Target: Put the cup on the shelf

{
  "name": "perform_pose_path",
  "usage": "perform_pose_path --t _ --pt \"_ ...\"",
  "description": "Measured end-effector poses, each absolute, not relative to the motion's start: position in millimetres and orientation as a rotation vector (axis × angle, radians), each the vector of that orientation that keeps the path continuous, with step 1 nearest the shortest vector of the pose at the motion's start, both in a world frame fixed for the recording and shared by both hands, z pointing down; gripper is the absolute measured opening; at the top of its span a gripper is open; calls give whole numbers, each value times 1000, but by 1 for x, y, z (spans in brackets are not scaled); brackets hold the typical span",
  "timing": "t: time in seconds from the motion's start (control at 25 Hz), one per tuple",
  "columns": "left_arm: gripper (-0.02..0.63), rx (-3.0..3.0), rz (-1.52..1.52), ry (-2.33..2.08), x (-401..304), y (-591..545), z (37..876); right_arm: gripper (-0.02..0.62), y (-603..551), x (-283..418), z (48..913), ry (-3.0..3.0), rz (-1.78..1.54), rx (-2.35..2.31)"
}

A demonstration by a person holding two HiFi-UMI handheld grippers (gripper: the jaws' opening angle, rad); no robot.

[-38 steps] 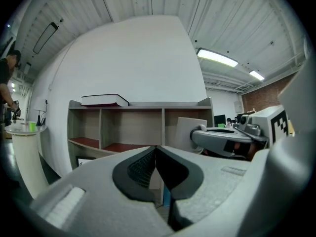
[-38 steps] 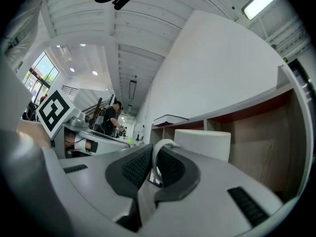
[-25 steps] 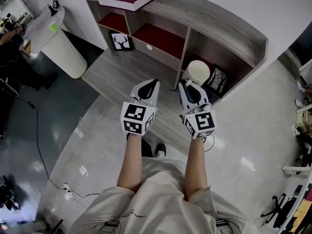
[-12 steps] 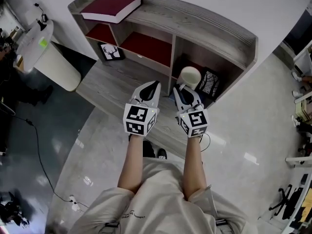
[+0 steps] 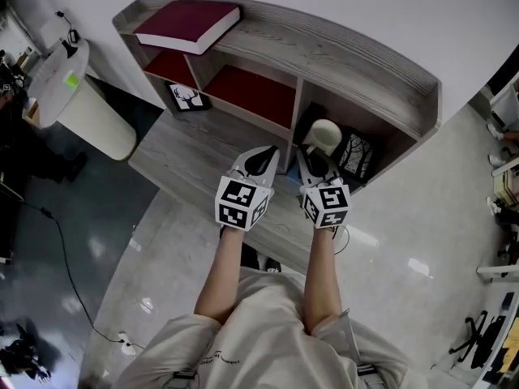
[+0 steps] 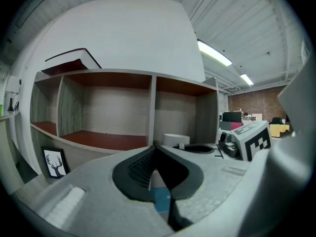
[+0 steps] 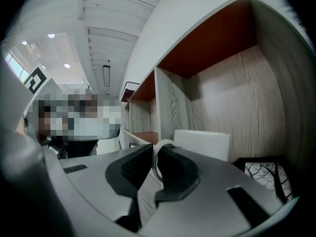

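Note:
A white cup [image 5: 324, 134] sits inside the lower right compartment of the grey wooden shelf [image 5: 349, 63]. My right gripper [image 5: 313, 157] is shut on the cup's handle. In the right gripper view the cup [image 7: 203, 143] stands just beyond the jaws, and its thin handle [image 7: 157, 154] is pinched between them. I cannot tell whether the cup rests on the compartment floor. My left gripper [image 5: 261, 157] is shut and empty, just left of the right one, in front of the shelf's divider. In the left gripper view the cup [image 6: 169, 139] shows past the shut left gripper [image 6: 154, 154].
A framed tree picture [image 5: 355, 154] leans right of the cup in the same compartment. A deer picture [image 5: 185, 97] stands in the lower left compartment. A dark red book [image 5: 188, 24] lies on the shelf top. A white bin [image 5: 81, 104] stands on the left.
Both grippers have moved forward towards the shelf. The cup has gone deeper into the lower right compartment, closer to the tree picture.

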State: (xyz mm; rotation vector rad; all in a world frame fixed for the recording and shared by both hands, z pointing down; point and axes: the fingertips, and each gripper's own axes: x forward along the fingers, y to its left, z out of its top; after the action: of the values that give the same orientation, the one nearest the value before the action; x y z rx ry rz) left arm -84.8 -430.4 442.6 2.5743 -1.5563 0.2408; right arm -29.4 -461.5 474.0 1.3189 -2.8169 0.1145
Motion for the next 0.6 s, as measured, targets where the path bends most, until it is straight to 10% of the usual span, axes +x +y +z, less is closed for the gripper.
perform_pose_path --t 0.6 --pt "11 2601 273 -1515 -93 -463 442 34 -495 -26 497 -2633 276 1444"
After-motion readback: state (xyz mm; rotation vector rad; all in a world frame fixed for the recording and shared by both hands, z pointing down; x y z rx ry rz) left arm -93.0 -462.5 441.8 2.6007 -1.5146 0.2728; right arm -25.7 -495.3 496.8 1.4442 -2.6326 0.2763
